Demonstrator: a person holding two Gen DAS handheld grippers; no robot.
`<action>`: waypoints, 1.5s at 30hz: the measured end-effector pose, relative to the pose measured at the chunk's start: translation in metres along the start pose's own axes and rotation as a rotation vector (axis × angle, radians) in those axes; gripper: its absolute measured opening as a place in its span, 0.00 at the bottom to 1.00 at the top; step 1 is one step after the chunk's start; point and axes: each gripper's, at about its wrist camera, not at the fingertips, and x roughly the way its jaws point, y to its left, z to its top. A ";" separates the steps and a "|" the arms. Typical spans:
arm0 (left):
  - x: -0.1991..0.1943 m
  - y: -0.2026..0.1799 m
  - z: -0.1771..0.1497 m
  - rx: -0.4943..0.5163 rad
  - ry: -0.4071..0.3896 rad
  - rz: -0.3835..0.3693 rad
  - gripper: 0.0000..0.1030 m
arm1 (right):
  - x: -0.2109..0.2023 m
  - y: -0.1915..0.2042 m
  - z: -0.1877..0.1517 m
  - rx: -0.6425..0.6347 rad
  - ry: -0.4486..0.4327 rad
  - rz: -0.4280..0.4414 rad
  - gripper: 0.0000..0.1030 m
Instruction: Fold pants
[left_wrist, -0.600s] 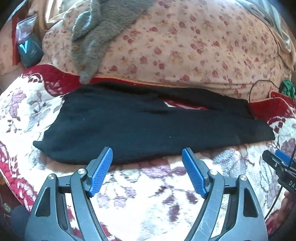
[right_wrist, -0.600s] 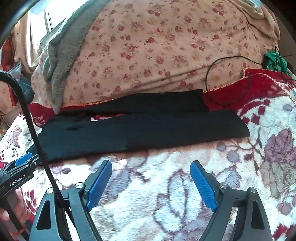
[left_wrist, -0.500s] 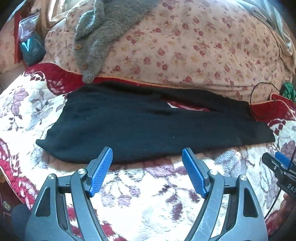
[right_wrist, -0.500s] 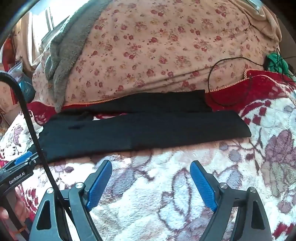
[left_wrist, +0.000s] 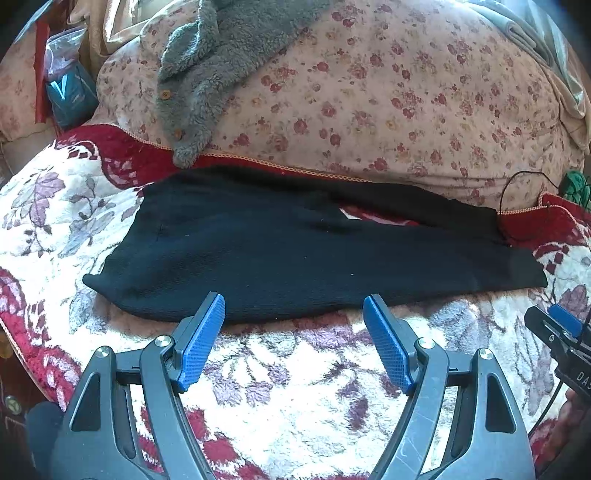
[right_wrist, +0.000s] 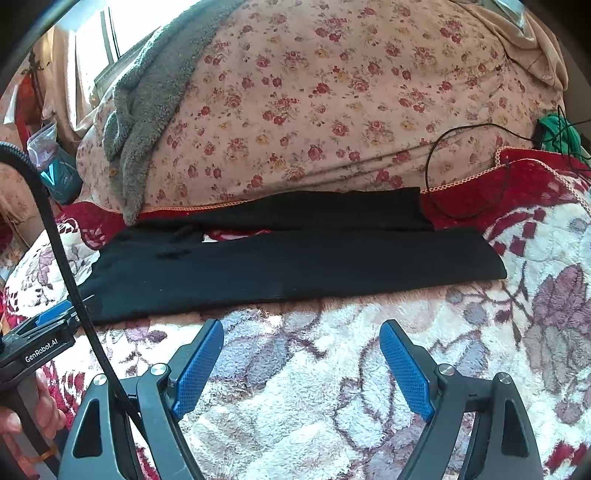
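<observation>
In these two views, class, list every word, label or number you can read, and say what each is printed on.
"GenRobot.AI": white print on the black body of the left gripper, at the left edge of the right wrist view.
"DAS": white letters, cut off by the frame edge, on the right gripper in the left wrist view.
The teal packet bears a pale mark, too blurred to read.

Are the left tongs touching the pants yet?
Cannot tell. Left wrist view: open left tongs tips overlap the pants near edge; no gap or contact shows.

Pants: far leg partly hidden behind near leg. Right gripper cut off by right frame edge.
</observation>
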 end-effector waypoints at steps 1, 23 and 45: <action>-0.001 -0.002 0.001 -0.001 0.003 -0.002 0.77 | -0.001 0.001 0.000 -0.004 0.004 -0.008 0.83; 0.029 0.050 -0.008 -0.106 0.077 0.048 0.77 | 0.022 -0.024 -0.003 -0.011 0.071 -0.087 0.83; 0.068 0.123 -0.001 -0.355 0.095 0.088 0.79 | 0.062 -0.105 0.004 0.287 0.084 0.075 0.83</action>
